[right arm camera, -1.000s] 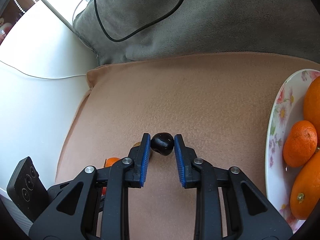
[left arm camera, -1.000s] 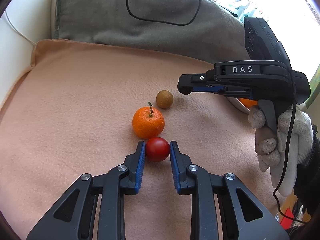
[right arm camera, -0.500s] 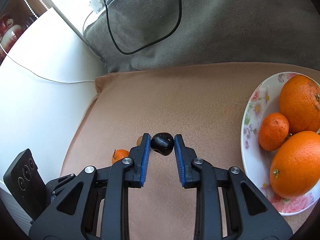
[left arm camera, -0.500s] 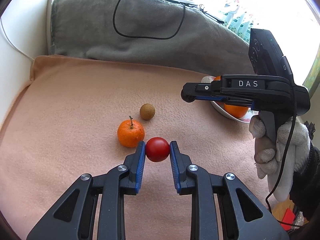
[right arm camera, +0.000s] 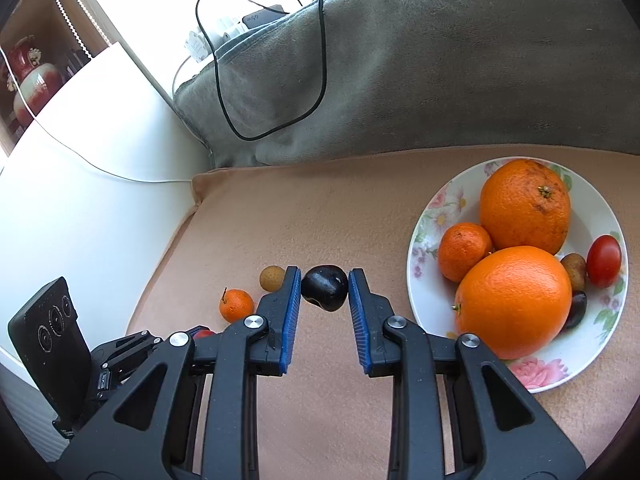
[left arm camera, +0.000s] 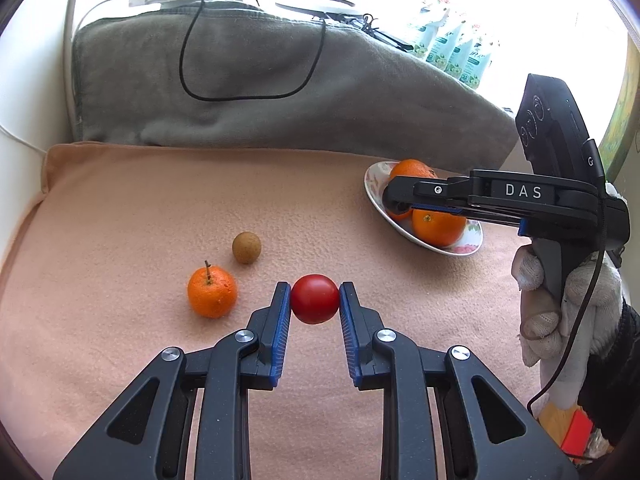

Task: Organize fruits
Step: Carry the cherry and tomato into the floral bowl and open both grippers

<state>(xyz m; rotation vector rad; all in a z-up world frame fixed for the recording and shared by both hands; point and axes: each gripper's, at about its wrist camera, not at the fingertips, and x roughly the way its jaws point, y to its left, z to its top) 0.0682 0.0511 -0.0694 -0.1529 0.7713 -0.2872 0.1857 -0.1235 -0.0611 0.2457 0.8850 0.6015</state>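
The left gripper (left arm camera: 315, 300) pinches a red cherry tomato (left arm camera: 315, 298) between its two blue pads, one pad touching each side of the fruit, which is held above the peach-coloured blanket (left arm camera: 140, 208). The right gripper (right arm camera: 324, 288) likewise pinches a dark, glossy plum-like fruit (right arm camera: 324, 287) between its blue pads; in the left wrist view this gripper is seen from the side, held by a white-gloved hand (left arm camera: 560, 300), with its fingertips in front of the plate. Just left of the left gripper's fingers, a small mandarin with a stem (left arm camera: 212, 291) rests on the blanket, and a round brown longan-like fruit (left arm camera: 247, 247) lies just beyond it, near but apart. Both also appear in the right wrist view, to the left of the right gripper's fingers. To the right of the right gripper stands a white floral plate (right arm camera: 432, 208) on the blanket. It holds two large oranges (right arm camera: 524, 206), one behind the other and touching, a small mandarin against them at the left, and a red cherry tomato, a small brown fruit and a dark fruit along the right side. Behind the blanket lies a grey folded cloth (right arm camera: 440, 72) with a black cable (right arm camera: 320, 60) looped across it.
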